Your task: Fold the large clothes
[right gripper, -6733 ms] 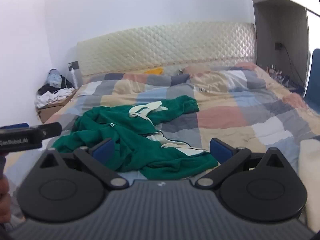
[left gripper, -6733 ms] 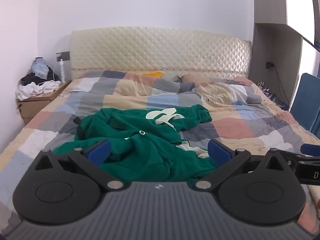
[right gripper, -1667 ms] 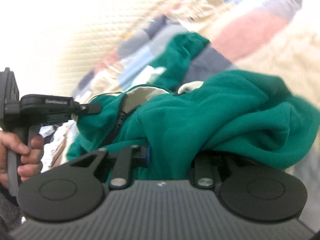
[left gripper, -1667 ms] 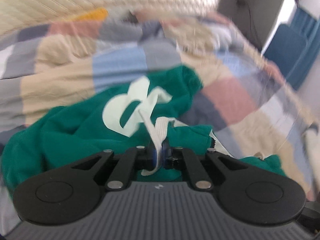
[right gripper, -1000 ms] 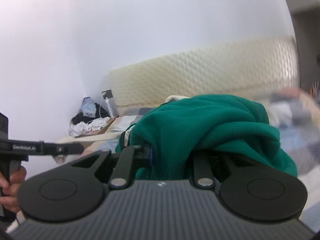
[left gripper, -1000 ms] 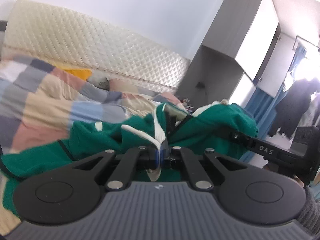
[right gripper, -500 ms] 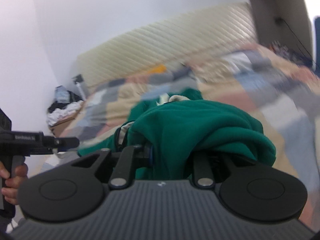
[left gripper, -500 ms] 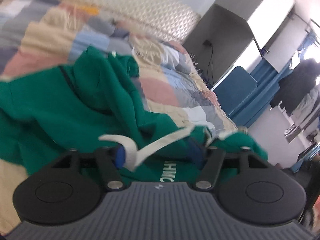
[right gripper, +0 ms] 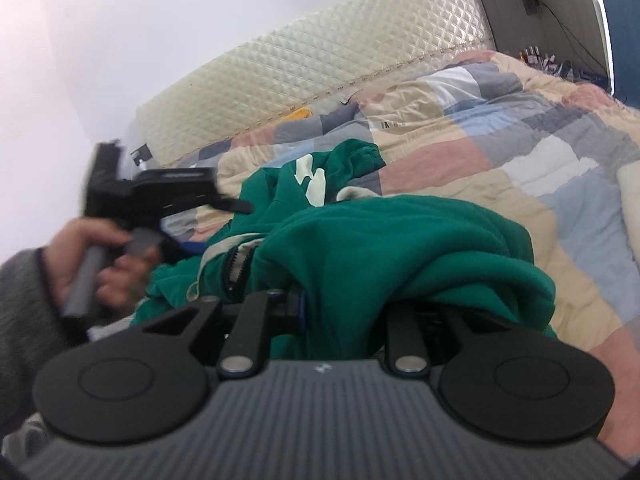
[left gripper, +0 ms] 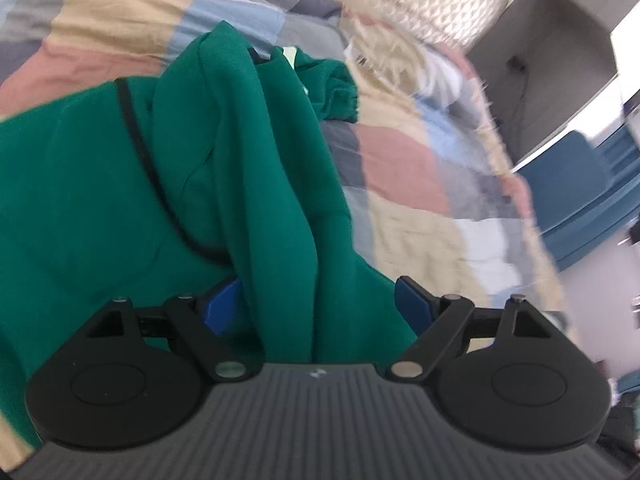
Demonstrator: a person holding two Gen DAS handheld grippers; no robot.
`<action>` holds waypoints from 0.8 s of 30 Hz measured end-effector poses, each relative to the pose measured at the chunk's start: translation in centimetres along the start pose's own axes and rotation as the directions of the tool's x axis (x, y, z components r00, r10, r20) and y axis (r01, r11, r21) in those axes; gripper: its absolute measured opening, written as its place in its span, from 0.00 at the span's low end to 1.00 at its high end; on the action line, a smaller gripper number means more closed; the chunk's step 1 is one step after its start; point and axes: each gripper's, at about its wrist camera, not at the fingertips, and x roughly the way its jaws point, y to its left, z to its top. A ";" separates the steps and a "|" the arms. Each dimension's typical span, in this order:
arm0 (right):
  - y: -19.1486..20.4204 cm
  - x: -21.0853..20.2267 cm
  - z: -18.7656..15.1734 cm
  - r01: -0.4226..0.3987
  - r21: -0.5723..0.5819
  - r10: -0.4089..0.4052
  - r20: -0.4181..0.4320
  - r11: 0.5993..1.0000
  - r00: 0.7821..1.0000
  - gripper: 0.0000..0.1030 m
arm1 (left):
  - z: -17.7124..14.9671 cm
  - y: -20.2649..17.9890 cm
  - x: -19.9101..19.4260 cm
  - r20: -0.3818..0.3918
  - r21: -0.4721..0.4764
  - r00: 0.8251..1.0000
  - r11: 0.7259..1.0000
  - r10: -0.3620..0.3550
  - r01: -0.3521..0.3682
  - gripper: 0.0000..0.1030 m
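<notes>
1 green jacket (left gripper: 168, 184) lies bunched on the bed's checked quilt (left gripper: 400, 168). The left hand-held gripper (left gripper: 316, 304) is released, its 2 blue pads spread with green cloth draped between them. The right hand-held gripper (right gripper: 340, 304) is clenched on a thick fold of the jacket (right gripper: 400, 248). No writing is legible.

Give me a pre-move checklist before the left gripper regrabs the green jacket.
1. Left gripper open: ok, blue pads spread wide.
2. Fabric between its fingers: ok, a fold of the green jacket hangs there.
3. Right gripper clamped on the jacket: ok, fabric bunched over closed fingers.
4. Jacket spread flat on the bed: not ok, crumpled.
5. Which jacket part the left would catch: cannot tell.
</notes>
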 end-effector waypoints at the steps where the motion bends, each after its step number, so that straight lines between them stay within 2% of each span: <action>1: -0.4 0.2 -0.1 -0.003 0.013 0.003 -0.002 1.000 1.000 0.23 | 0.9 -0.3 1.6 -0.018 0.013 0.999 1.000 0.027 -0.027 0.84; 3: -1.0 0.5 -0.2 -0.004 0.031 0.004 -0.006 1.000 1.000 0.23 | 2.5 -0.8 4.1 -0.051 0.046 0.997 0.997 0.061 -0.059 0.84; 6: -1.6 1.3 -0.3 -0.006 0.037 0.007 -0.010 0.999 1.000 0.23 | 3.8 -2.2 7.3 -0.097 0.163 0.987 0.980 0.131 -0.114 0.82; 7: -1.7 1.6 -0.4 -0.006 0.034 0.006 -0.011 0.999 1.000 0.23 | 3.8 -2.6 7.9 -0.100 0.194 0.984 0.973 0.149 -0.127 0.77; 8: -1.8 1.9 -0.2 -0.004 0.029 0.004 -0.012 1.000 1.000 0.23 | 3.6 -3.0 8.2 -0.096 0.224 0.980 0.963 0.172 -0.147 0.53; 9: -2.0 2.3 -0.3 0.003 0.023 -0.003 -0.015 1.000 1.000 0.23 | 3.6 -3.3 8.4 -0.084 0.247 0.974 0.951 0.211 -0.185 0.24; 11: -2.5 3.0 -0.3 0.024 0.026 -0.023 -0.029 0.999 0.999 0.23 | 4.0 -2.7 7.6 -0.063 0.188 0.977 0.963 0.206 -0.191 0.10; 13: -3.4 3.4 0.1 0.035 0.046 -0.034 -0.034 0.998 0.999 0.23 | 4.6 -2.1 5.5 -0.008 0.129 0.984 0.976 0.176 -0.174 0.08; 16: -4.3 3.6 1.6 0.031 0.062 -0.029 -0.030 0.998 0.999 0.23 | 5.3 -1.8 1.1 0.095 0.056 0.985 0.987 0.144 -0.149 0.07; 18: -5.1 3.3 3.5 0.015 0.081 -0.015 -0.008 0.997 1.000 0.23 | 6.0 -1.4 -2.6 0.166 0.007 0.977 0.990 0.137 -0.140 0.07; 21: -5.3 2.3 7.2 -0.011 0.017 0.010 0.054 1.000 0.998 0.23 | 7.0 -0.1 -8.7 0.257 -0.069 0.962 0.995 0.088 -0.073 0.07; 24: -3.9 0.7 11.9 -0.056 -0.076 0.063 0.090 0.995 0.994 0.23 | 6.8 0.2 -16.5 0.361 -0.096 0.932 0.995 0.033 0.002 0.07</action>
